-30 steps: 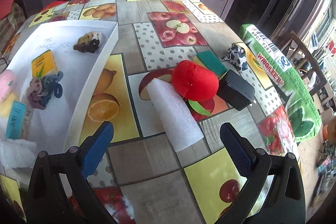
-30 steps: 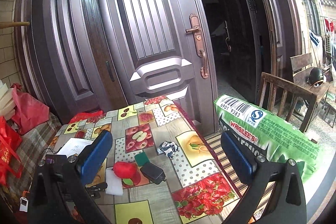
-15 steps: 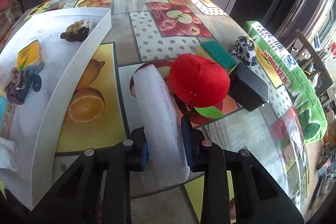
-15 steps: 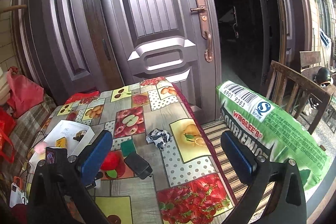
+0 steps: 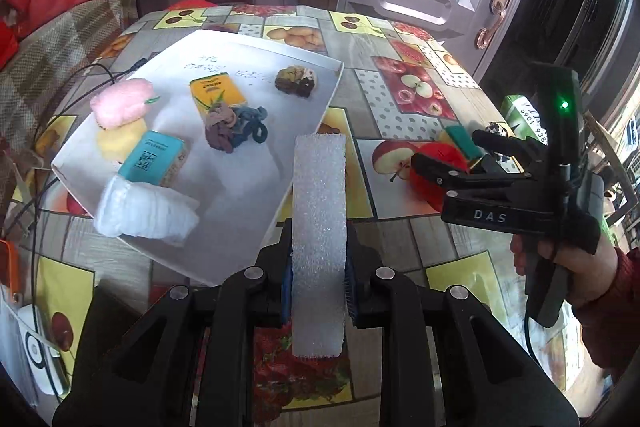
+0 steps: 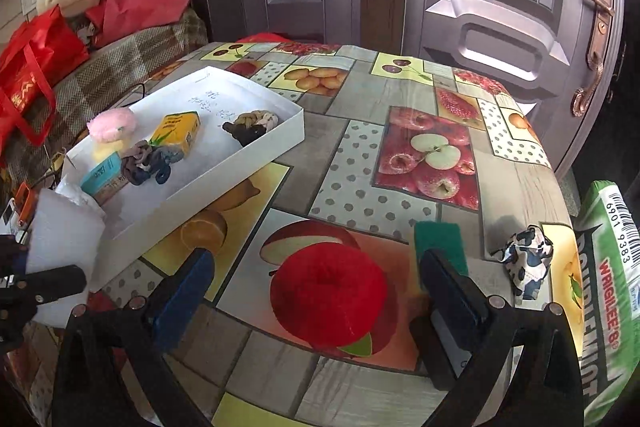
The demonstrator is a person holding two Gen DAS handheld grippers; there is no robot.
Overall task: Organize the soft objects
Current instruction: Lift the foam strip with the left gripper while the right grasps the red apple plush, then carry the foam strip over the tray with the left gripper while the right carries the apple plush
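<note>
White foam strip is clamped upright between the left gripper fingers, lifted beside the white tray edge. The right gripper fingers stand wide around the red plush apple on the tabletop, probably not touching it.

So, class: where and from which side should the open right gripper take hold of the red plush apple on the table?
Grip the red plush apple across its round middle, coming down from above and the near side. The right gripper already straddles it with open jaws; the black box crowds its right side, so keep that finger tight in.
</note>
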